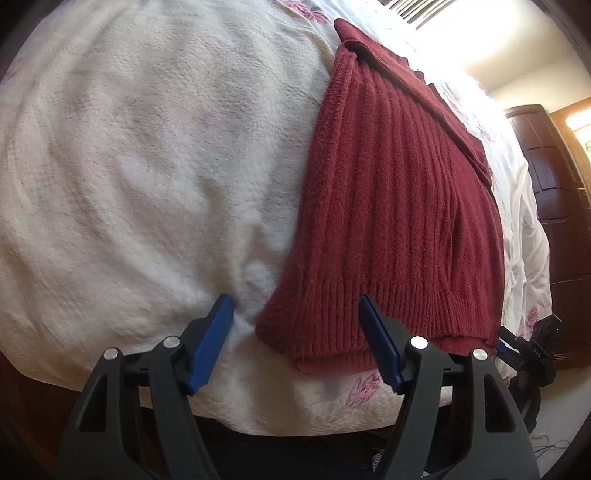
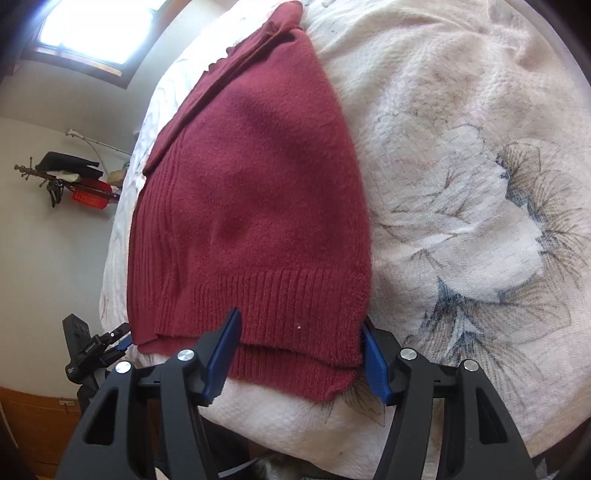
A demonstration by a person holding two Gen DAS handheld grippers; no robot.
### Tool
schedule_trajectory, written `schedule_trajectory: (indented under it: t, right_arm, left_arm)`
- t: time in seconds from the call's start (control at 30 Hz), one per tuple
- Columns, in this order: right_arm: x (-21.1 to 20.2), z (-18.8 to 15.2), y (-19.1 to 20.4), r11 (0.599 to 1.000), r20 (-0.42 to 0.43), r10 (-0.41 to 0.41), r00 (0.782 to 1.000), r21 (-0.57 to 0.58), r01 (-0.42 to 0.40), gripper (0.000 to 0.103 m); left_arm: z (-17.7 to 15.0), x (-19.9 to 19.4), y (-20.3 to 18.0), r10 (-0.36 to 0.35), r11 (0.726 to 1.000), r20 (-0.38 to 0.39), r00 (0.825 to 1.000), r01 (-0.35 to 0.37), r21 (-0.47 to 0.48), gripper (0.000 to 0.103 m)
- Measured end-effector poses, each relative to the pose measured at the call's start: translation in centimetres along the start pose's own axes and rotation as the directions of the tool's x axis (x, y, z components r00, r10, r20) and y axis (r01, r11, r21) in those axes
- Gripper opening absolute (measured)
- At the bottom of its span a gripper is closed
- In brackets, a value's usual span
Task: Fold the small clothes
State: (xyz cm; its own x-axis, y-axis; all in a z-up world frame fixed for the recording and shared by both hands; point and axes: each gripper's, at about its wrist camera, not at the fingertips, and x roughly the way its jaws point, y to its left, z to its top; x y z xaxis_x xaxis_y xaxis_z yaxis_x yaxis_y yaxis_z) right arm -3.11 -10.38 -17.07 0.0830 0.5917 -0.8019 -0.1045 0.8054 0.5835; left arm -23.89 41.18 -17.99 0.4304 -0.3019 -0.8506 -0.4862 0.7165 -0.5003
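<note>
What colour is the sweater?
Dark red sweater, ribbed at the hem; clearest in the right wrist view.

The sweater is fuzzy ribbed knit; the bedspread is soft, nubby quilted cloth.

The window at the upper right of the left wrist frame is blown out to white, so nothing through it can be made out. The dark wooden cabinet at the right edge is cut off by the fisheye border. The red sweater has its lower layer and a folded-in sleeve mostly covered by the top layer. In the right wrist frame, the items on the wall rack at the left are too small to identify. The bed runs out of frame on the right.
</note>
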Motion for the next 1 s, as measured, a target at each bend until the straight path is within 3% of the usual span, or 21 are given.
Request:
schedule_trajectory:
  t: [0.3,0.33,0.37,0.4,0.43,0.5,0.67,0.83,1.0]
  right_arm:
    - [0.5,-0.2,0.5,0.999,-0.006,0.018,1.000,-0.030,-0.018,0.060]
    - [0.6,-0.1,0.4,0.999,-0.007,0.021,1.000,-0.026,-0.021,0.058]
    - [0.7,-0.1,0.2,0.999,-0.008,0.023,1.000,-0.023,-0.023,0.055]
    - [0.7,-0.1,0.1,0.999,-0.010,0.025,1.000,-0.022,-0.026,0.053]
    - [0.7,-0.1,0.0,0.999,-0.011,0.029,1.000,-0.021,-0.029,0.052]
    - [0.6,-0.1,0.0,0.999,-0.013,0.042,0.999,-0.029,-0.043,0.050]
    - [-0.1,-0.3,-0.6,0.996,-0.012,0.083,0.996,-0.022,-0.083,0.013]
    - [-1.9,0.3,-0.4,0.993,0.012,0.115,0.993,-0.037,-0.115,0.007]
    - [-4.6,1.7,1.0,0.977,0.054,0.208,0.977,-0.053,-0.205,0.007]
  left_arm:
    - [0.0,1.7,-0.5,-0.005,0.999,-0.015,1.000,0.004,-0.044,0.055]
    - [-0.1,1.7,-0.6,0.001,0.999,-0.014,1.000,-0.002,-0.044,0.051]
    - [-0.1,1.9,-0.7,0.004,0.999,-0.018,1.000,-0.005,-0.045,0.036]
    - [-0.1,2.0,-0.5,-0.008,0.998,-0.024,1.000,0.006,-0.055,0.015]
    - [-0.2,2.2,-0.4,-0.025,0.997,-0.027,0.999,0.023,-0.071,0.009]
    - [-0.4,2.3,-0.3,-0.029,0.996,-0.019,0.999,0.027,-0.086,0.009]
    - [-0.4,1.5,-0.7,-0.051,0.996,0.007,0.999,0.051,-0.080,0.005]
    - [0.1,-0.7,-2.0,-0.099,0.994,0.054,0.994,0.101,-0.039,0.005]
    - [1.5,-3.3,-4.1,-0.167,0.986,0.119,0.979,0.167,0.008,0.005]
